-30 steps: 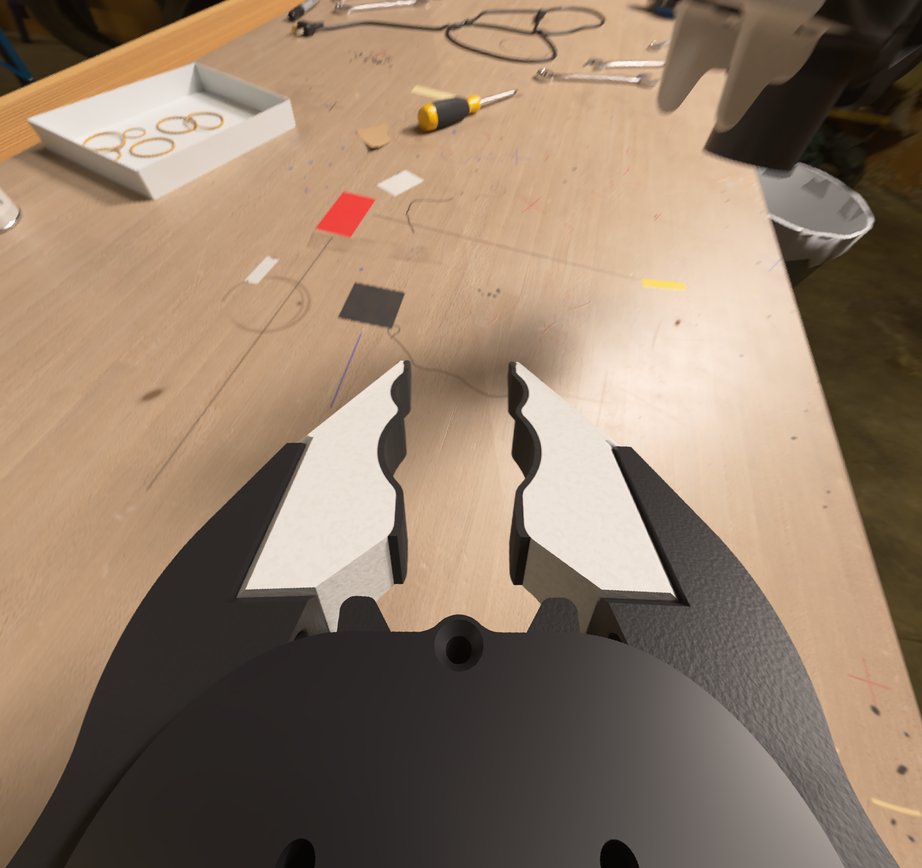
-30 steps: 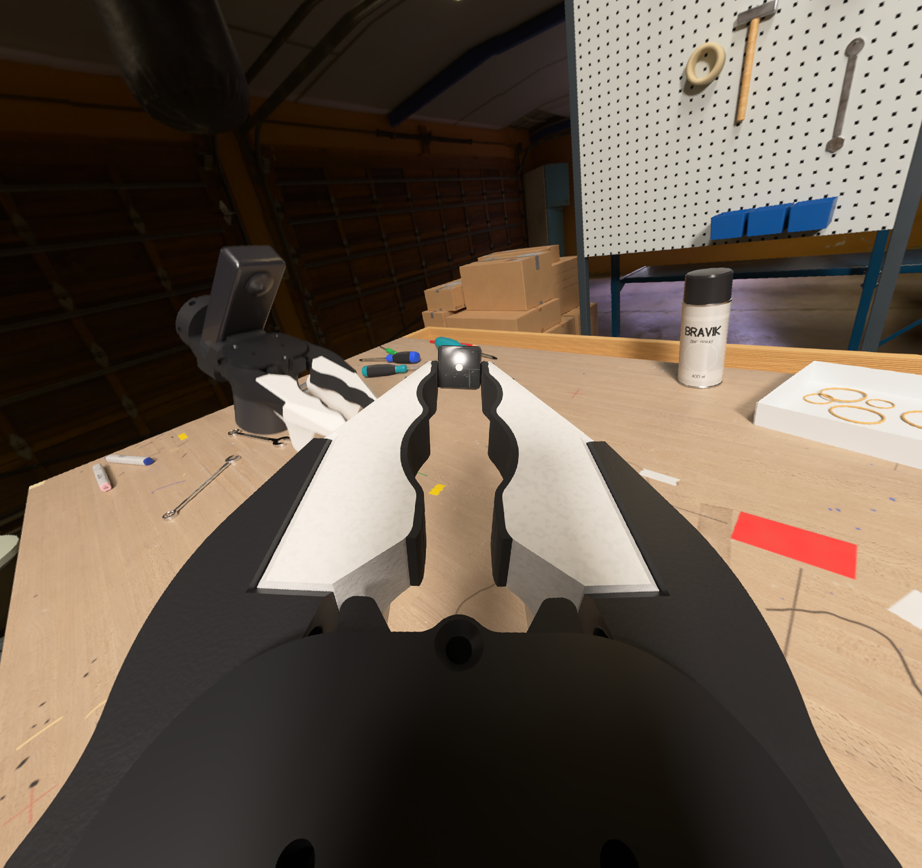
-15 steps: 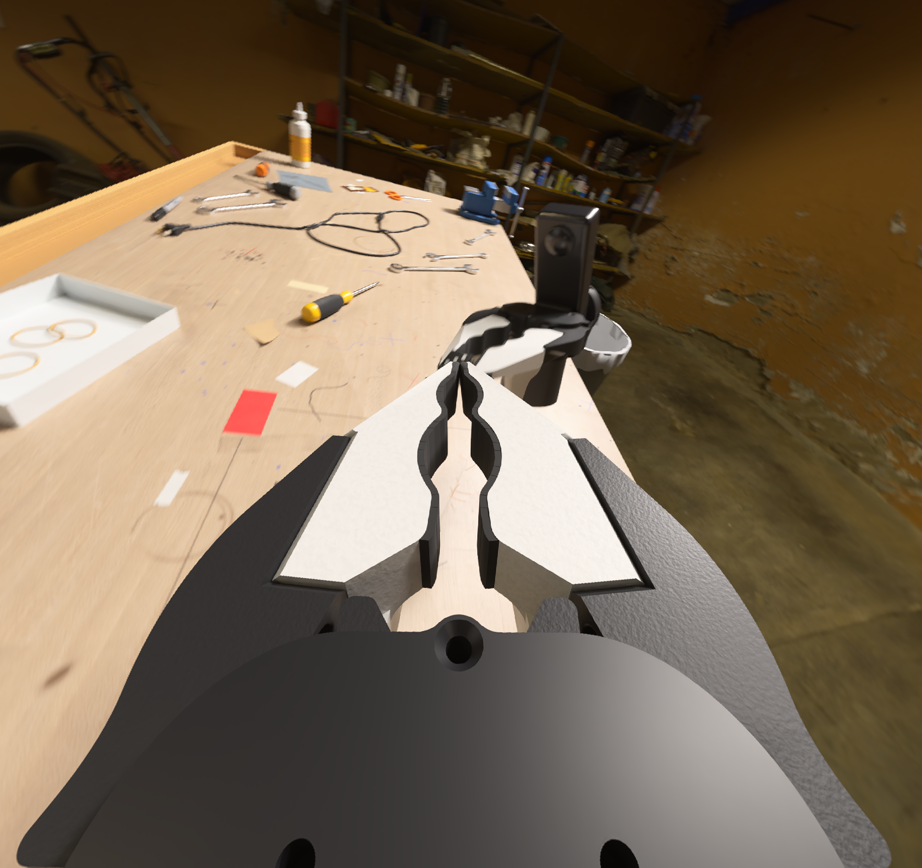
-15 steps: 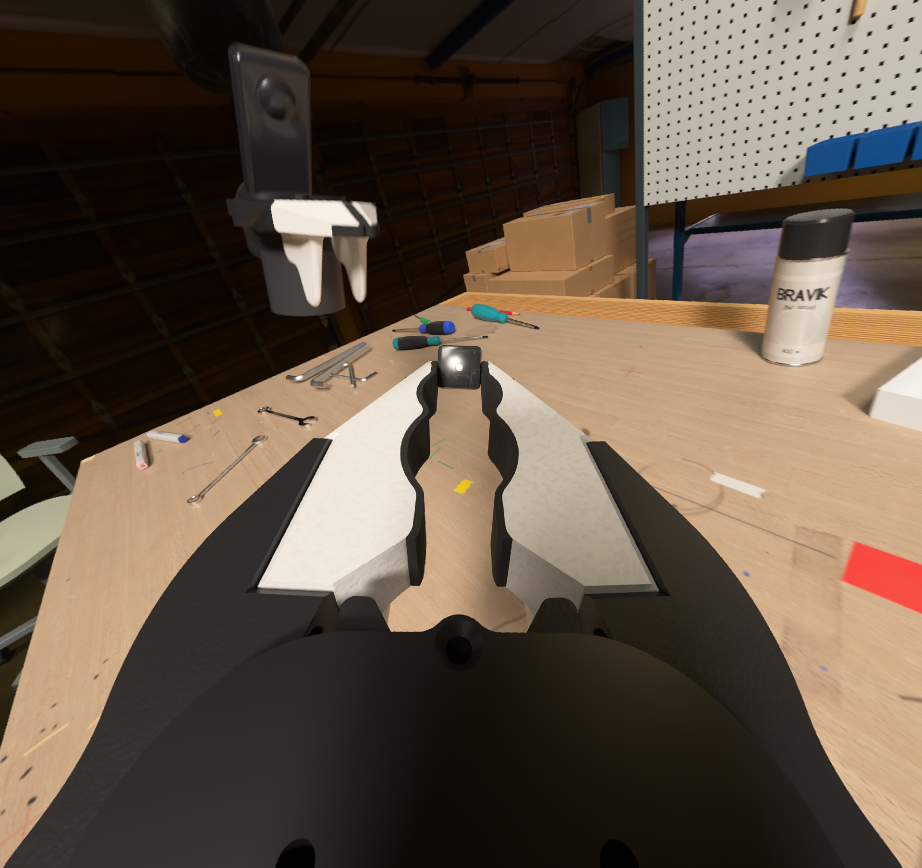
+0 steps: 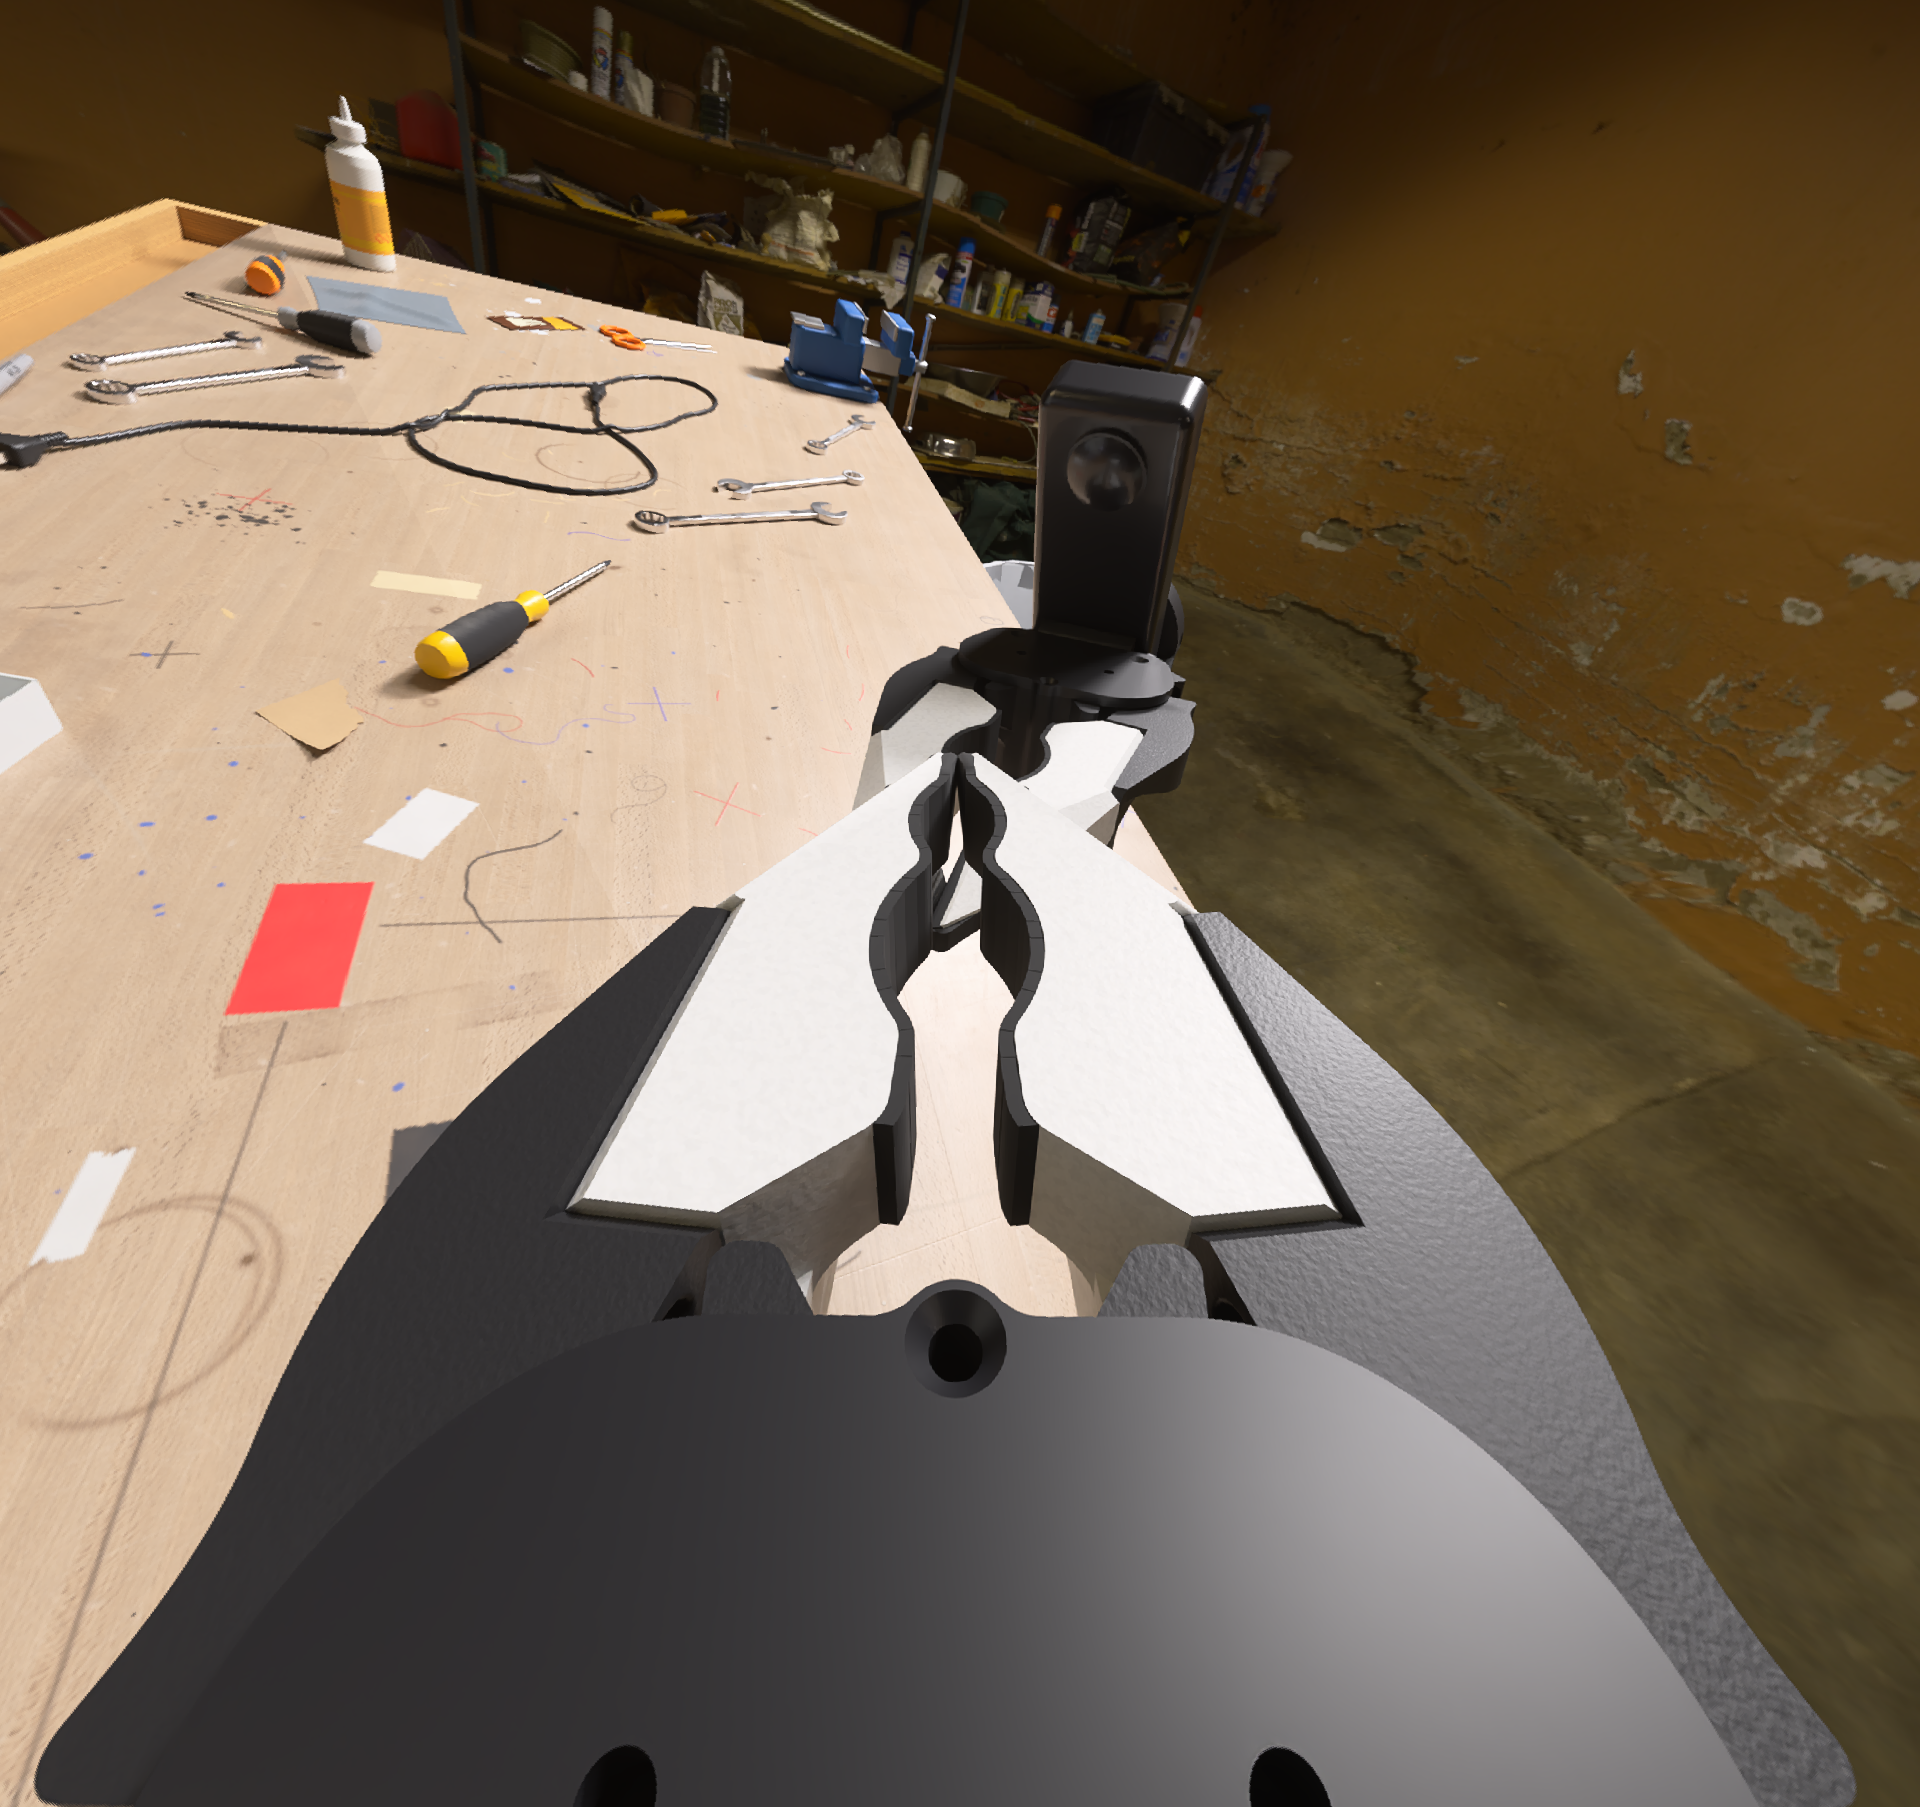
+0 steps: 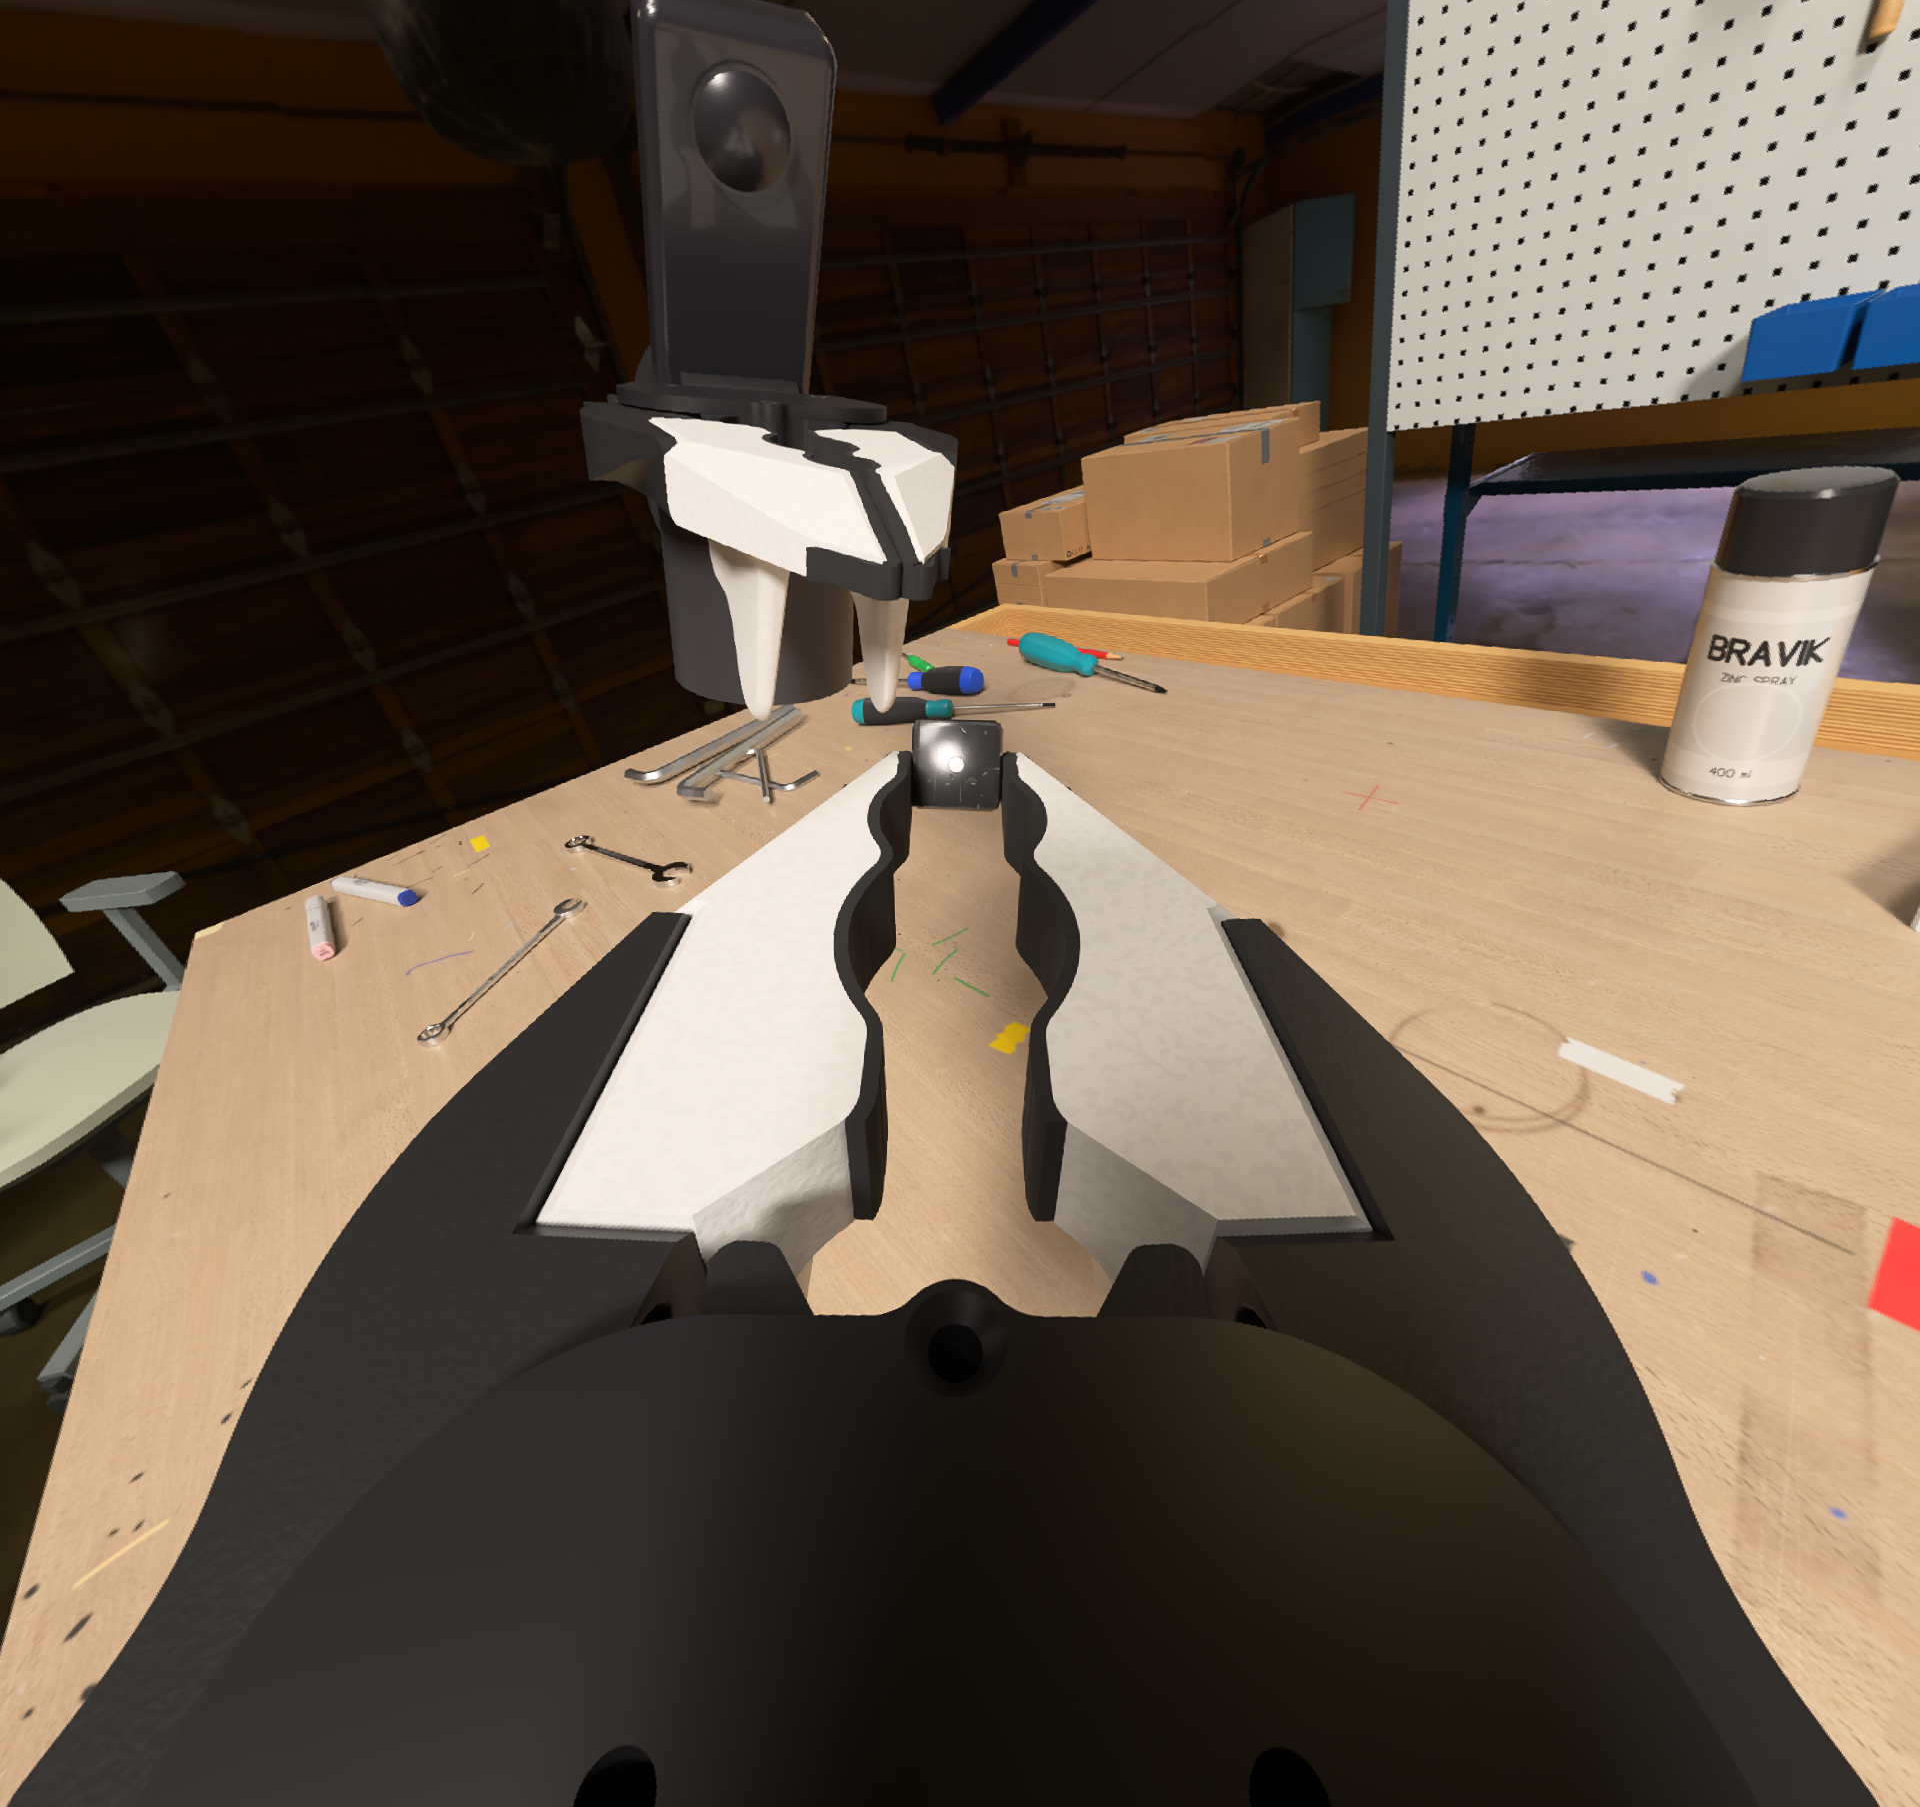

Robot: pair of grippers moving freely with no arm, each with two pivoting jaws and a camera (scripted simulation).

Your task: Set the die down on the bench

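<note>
The right tool [image 6: 956, 770] pinches the die [image 6: 956, 767] between its two white fingertips. The die is up in the air above the worktop [image 6: 1299, 884], not resting on it yet. So the step in hand looks like bringing the die down.

To do it well, the right tool should go down slowly and stay level, so a flat face of the die meets the wood first. It should let go only when the die touches the worktop. If it lets go too high, the die may bounce and roll. Then the fingers should open just a little and pull straight back, so they do not knock it.

The bare wood just under the die looks like a good spot. The teal screwdriver [image 6: 935, 710] lies just behind the die, and the bent metal keys [image 6: 717, 768] lie near it on the left, so stay in front of those.

The left tool [image 5: 958, 770] is closed with nothing in it. In the right wrist view it hangs above and behind the die, tips pointing down [image 6: 821, 697]. It is close, so the right tool should not lift toward it.

The die is a small dark cube with rounded corners. It is shiny, with a bright spot of light on the face we see. I cannot make out its dots.
</note>
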